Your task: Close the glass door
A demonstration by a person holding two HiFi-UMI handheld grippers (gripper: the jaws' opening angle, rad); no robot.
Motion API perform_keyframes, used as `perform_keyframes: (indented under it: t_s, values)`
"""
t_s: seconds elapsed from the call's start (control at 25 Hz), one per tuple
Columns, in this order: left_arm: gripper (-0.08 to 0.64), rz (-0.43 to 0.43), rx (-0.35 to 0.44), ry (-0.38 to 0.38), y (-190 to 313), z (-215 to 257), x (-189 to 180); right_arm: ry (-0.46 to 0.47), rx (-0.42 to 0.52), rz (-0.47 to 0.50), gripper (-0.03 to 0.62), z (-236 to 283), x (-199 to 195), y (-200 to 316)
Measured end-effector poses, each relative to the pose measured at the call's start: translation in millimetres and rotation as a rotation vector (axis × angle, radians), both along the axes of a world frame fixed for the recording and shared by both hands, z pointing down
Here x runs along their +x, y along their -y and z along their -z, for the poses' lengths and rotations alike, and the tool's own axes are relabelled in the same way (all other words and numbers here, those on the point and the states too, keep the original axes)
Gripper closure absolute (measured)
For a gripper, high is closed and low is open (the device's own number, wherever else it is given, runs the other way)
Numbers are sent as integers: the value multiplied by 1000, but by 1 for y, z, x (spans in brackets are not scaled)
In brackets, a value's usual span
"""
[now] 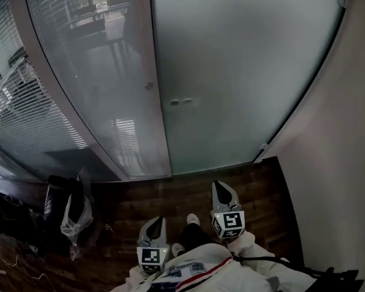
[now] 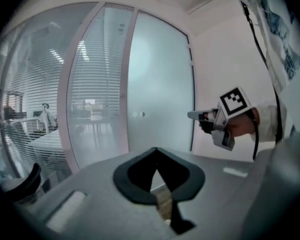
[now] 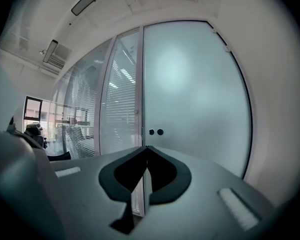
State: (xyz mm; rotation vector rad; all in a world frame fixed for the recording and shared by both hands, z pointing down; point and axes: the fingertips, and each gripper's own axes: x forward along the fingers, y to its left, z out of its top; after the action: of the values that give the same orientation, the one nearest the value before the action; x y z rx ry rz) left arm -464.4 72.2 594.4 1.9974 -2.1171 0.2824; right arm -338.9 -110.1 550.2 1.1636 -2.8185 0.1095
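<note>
Centrally, the frosted glass door (image 1: 243, 72) fills the far side, its left edge meeting the frame post (image 1: 149, 72), so it appears already closed. Two round fittings (image 1: 180, 101) sit near that edge. The left hand-held gripper (image 1: 158, 221) and right hand-held gripper (image 1: 222, 187), jaws together on nothing, hang near the body over the wooden floor (image 1: 140, 199), well apart from the door, probably because no push is needed.

A dark wood floor (image 1: 140, 199) lies between a pale wall (image 1: 344, 163) at right and slatted blinds (image 1: 30, 120) at left.
</note>
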Motion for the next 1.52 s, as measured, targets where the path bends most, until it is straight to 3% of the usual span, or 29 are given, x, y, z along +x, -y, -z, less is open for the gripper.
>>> perform_keyframes:
  t_s: [0.32, 0.56, 0.84, 1.12, 1.28, 1.52]
  values:
    - [558, -75, 10, 32, 11, 7, 89, 22, -17, -16, 583, 0, 102, -29]
    - [558, -38, 24, 61, 26, 23, 175, 35, -41, 81, 583, 1, 191, -51]
    - [558, -6, 49, 95, 20, 30, 269, 68, 6, 138, 584, 12, 286, -75]
    - [558, 17, 40, 121, 0, 40, 308, 53, 16, 190, 586, 24, 319, -101]
    - [558, 7, 7, 120, -12, 39, 322, -18, 10, 196, 588, 12, 325, -114]
    - [558, -2, -22, 126, -19, 29, 316, 15, -19, 177, 588, 8, 325, -121]
